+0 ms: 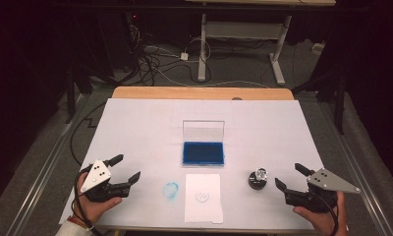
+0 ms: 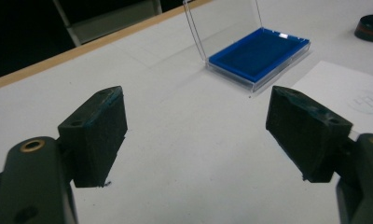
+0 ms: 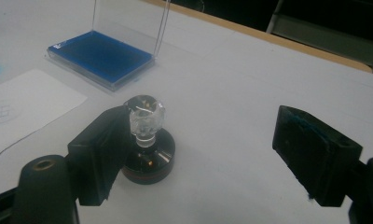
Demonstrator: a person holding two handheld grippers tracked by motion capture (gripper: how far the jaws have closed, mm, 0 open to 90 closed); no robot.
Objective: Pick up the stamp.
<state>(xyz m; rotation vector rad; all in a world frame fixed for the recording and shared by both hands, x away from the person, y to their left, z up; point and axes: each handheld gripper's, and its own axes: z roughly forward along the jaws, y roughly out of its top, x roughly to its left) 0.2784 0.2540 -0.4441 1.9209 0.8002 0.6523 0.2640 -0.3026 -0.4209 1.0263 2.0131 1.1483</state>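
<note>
A blue ink pad (image 1: pixel 203 153) in a clear case with its lid (image 1: pixel 203 131) raised sits mid-table; it is also in the left gripper view (image 2: pixel 259 56) and the right gripper view (image 3: pixel 100 57). A stamp with a clear knob on a black round base (image 1: pixel 258 179) (image 3: pixel 147 140) stands right of a white paper (image 1: pixel 203 197) bearing a faint round blue print (image 1: pixel 202 196). My left gripper (image 1: pixel 127 167) (image 2: pixel 196 135) is open over bare table at the front left. My right gripper (image 1: pixel 292 177) (image 3: pixel 198 149) is open, just right of the stamp, holding nothing.
A blue ink smudge (image 1: pixel 171 190) marks the white table cover (image 1: pixel 135 128) left of the paper. The table's wooden far edge (image 1: pixel 202 93) lies beyond the cover. Past it stand a desk frame (image 1: pixel 243 34) and loose cables (image 1: pixel 155 59) on the floor.
</note>
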